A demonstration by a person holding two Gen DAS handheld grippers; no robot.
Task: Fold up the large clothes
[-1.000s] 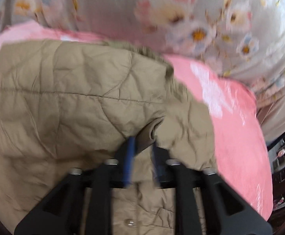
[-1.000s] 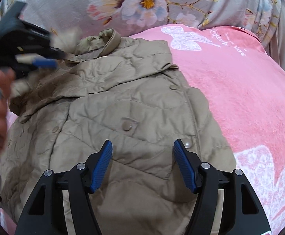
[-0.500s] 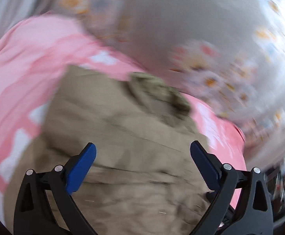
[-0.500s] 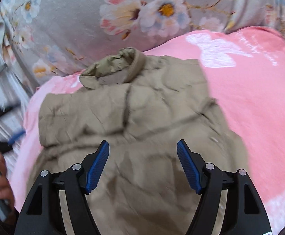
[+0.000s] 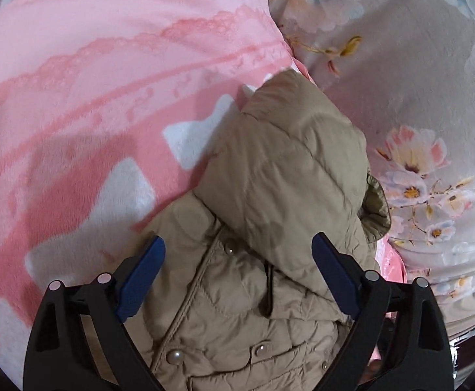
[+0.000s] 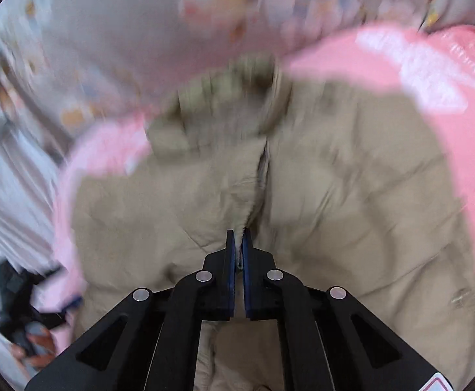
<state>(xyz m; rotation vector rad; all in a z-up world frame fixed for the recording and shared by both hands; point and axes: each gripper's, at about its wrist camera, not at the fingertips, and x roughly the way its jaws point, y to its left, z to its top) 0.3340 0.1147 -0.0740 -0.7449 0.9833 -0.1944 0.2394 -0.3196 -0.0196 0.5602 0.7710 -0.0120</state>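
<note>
A tan quilted jacket point(image 5: 279, 202) lies on a pink blanket point(image 5: 90, 81), with one part folded over the snap-button front. My left gripper point(image 5: 239, 277) is open and empty, hovering just above the jacket's front. In the blurred right wrist view the jacket point(image 6: 351, 195) fills the middle, its collar at the far end. My right gripper point(image 6: 239, 241) is shut on a pinched ridge of the jacket's fabric.
A grey floral cover point(image 5: 416, 81) lies beyond and to the right of the jacket. The pink blanket point(image 6: 449, 75) shows around the jacket. The person's hand with the other black gripper point(image 6: 25, 309) is at the lower left of the right wrist view.
My left gripper let go of the jacket fabric, opened wide and swung to a new angle. My right gripper went from open above the jacket to shut on its fabric.
</note>
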